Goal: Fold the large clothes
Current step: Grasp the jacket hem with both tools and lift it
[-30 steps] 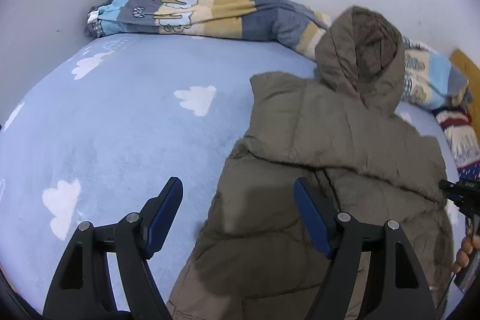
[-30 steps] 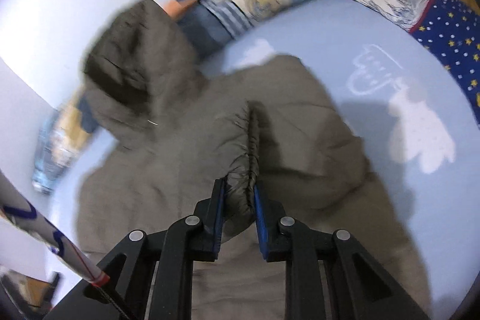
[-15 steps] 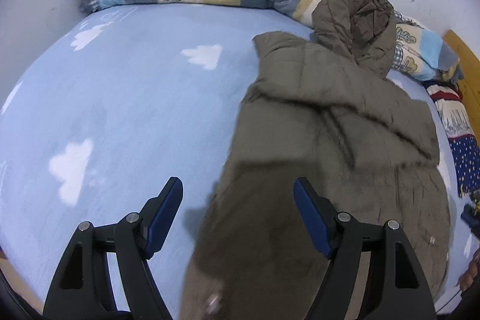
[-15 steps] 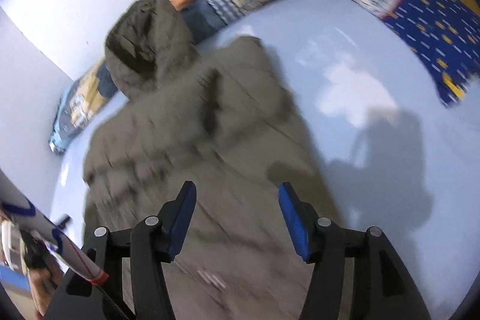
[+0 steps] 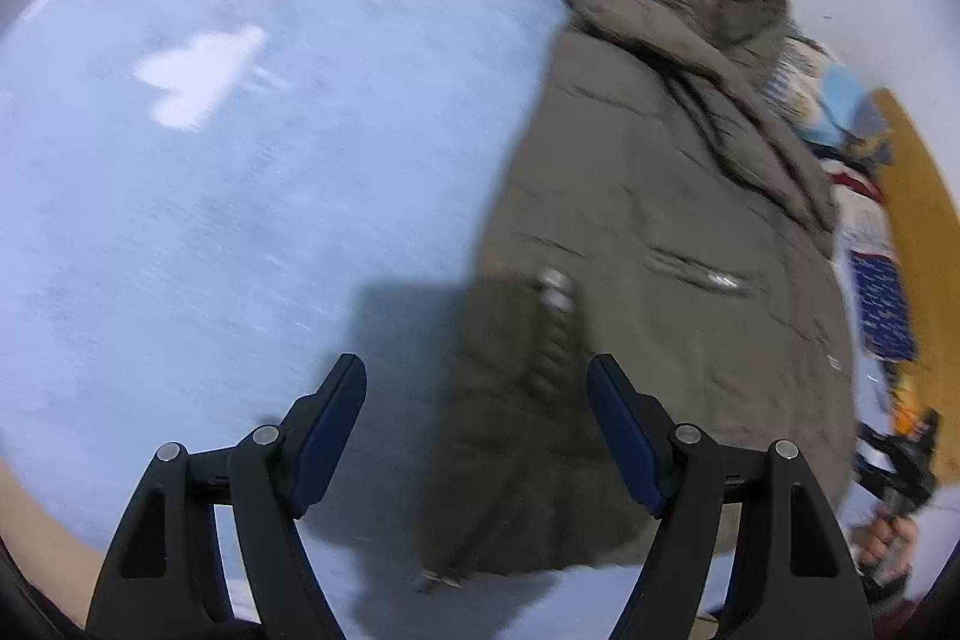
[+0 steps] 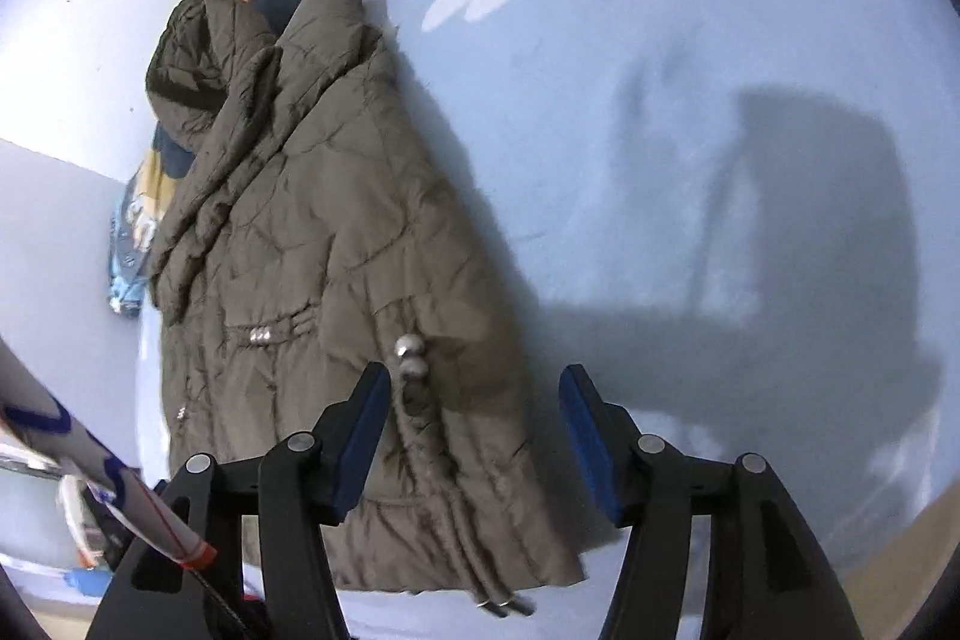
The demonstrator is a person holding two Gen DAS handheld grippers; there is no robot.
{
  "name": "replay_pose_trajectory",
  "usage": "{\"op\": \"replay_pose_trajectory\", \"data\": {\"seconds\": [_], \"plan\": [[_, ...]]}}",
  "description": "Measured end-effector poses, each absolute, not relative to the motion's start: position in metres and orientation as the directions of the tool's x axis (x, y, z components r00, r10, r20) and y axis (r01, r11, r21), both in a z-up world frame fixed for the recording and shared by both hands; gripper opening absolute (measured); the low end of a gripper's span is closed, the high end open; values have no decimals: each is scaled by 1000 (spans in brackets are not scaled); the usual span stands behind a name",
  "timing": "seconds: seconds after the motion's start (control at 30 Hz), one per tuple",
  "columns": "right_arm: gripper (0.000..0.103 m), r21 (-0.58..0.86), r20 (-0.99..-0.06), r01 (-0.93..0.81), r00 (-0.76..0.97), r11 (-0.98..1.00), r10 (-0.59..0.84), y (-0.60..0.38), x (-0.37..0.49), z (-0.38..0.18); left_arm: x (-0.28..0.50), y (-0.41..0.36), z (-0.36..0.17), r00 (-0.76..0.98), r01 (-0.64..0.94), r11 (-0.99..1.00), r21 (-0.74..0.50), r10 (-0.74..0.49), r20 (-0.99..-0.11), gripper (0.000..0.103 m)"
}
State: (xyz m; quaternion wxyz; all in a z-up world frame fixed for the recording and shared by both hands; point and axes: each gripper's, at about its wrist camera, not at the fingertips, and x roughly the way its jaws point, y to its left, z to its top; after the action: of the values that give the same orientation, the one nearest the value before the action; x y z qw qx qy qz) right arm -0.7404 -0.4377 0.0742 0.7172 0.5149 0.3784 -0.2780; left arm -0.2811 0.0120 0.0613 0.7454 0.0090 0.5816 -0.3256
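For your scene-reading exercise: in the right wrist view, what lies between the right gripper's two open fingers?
Between the right gripper's blue pads lies the lower edge of the brown coat, then bare blue bedsheet. The pads touch nothing.

Left view motion-blurred; coat point(image 5: 660, 250) detail smeared.

The right hand-held gripper point(image 6: 474, 436), earlier clamped on a fold of the olive hooded coat point(image 6: 336, 280), has just opened and let go. The released sleeve now lies folded across the coat's body.
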Motion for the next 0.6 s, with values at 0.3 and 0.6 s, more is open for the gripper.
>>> {"op": "replay_pose_trajectory", "data": {"seconds": [0.3, 0.6], "plan": [[62, 532, -821, 750, 570, 392, 23, -417, -717, 65, -296, -7, 59, 118, 592, 739, -322, -474, -872, 33], [19, 437, -816, 738, 566, 514, -119, -390, -719, 103, -317, -8, 78, 214, 652, 716, -249, -490, -845, 18]]}}
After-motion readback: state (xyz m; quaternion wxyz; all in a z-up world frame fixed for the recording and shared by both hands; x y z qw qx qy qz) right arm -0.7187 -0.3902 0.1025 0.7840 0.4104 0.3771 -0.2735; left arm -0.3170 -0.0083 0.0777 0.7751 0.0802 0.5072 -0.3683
